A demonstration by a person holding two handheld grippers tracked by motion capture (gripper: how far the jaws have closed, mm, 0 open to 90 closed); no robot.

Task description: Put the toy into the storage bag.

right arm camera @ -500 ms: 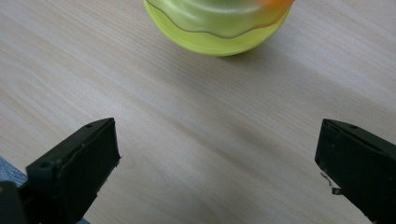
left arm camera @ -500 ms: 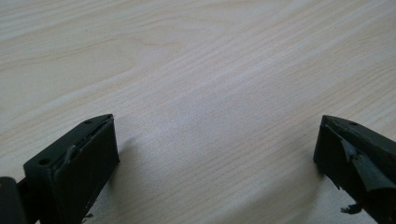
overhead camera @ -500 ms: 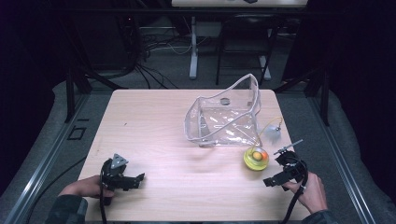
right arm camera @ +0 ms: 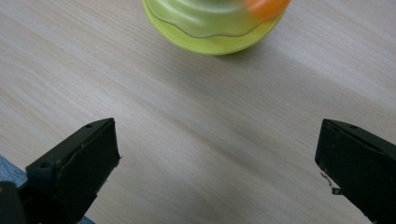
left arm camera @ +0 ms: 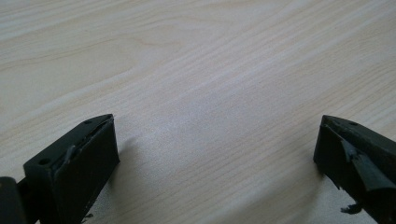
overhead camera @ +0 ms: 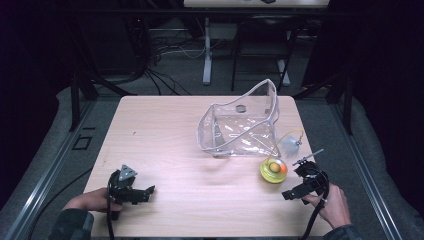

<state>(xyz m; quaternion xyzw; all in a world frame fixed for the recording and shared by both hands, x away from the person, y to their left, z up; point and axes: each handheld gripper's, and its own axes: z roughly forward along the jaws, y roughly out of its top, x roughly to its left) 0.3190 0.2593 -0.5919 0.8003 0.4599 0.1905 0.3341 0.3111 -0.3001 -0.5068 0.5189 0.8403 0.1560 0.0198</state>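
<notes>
A clear plastic pouch (overhead camera: 242, 127) stands open on the far right part of the wooden table (overhead camera: 165, 130). In front of it lies a yellow-green round toy (overhead camera: 273, 171) with an orange part, and the same yellow-green toy (right arm camera: 212, 23) sits just ahead of my right gripper's jaws. My right gripper (overhead camera: 299, 192) rests near the table's front right corner, open, with bare wood between its jaws. My left gripper (overhead camera: 142, 194) lies at the front left, held by a hand, open over bare table (left arm camera: 210, 93).
A pale translucent ball (overhead camera: 290, 145) on a yellow cord lies right of the pouch. A thin grey stick (overhead camera: 309, 157) lies near the right edge. Behind the table are dark stands and cables on the floor.
</notes>
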